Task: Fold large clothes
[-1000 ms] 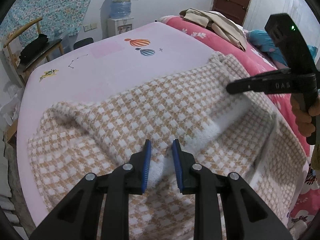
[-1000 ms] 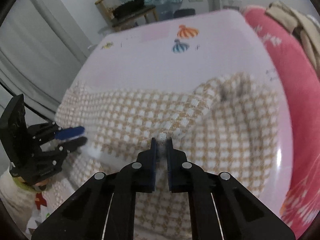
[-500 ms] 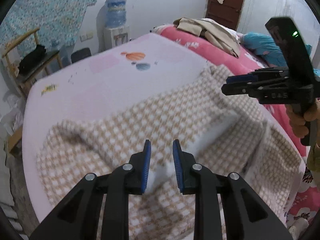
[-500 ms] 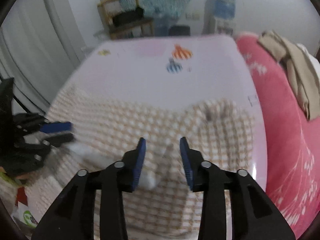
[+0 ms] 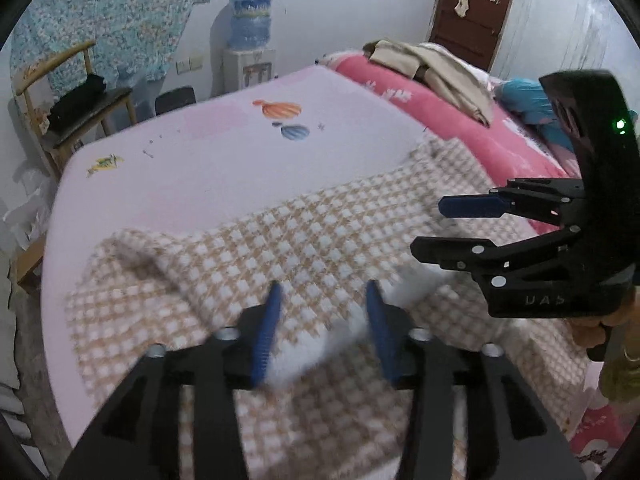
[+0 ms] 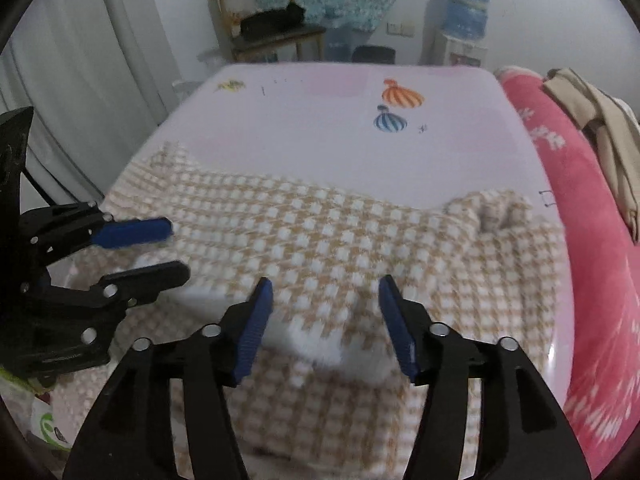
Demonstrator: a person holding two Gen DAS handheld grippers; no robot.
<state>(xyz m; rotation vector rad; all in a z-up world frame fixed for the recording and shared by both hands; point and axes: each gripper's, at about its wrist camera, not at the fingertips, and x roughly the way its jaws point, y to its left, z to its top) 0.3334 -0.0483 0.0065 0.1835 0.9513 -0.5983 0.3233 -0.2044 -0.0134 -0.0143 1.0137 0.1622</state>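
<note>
While both our claws hang over the bed, neither holds a thing. Our left claw (image 5: 322,324), at the bottom middle of its view, has its blue fingers wide apart w/ nothing between them. Our right claw (image 6: 326,320) is spread wide too, at the bottom middle of its own pic. Lying under both is the big tan & white checked cloth (image 5: 320,240), spread across the lower half of each frame on the pink sheet (image 5: 224,168), w/ a white fuzzy edge near the fingertips.
</note>
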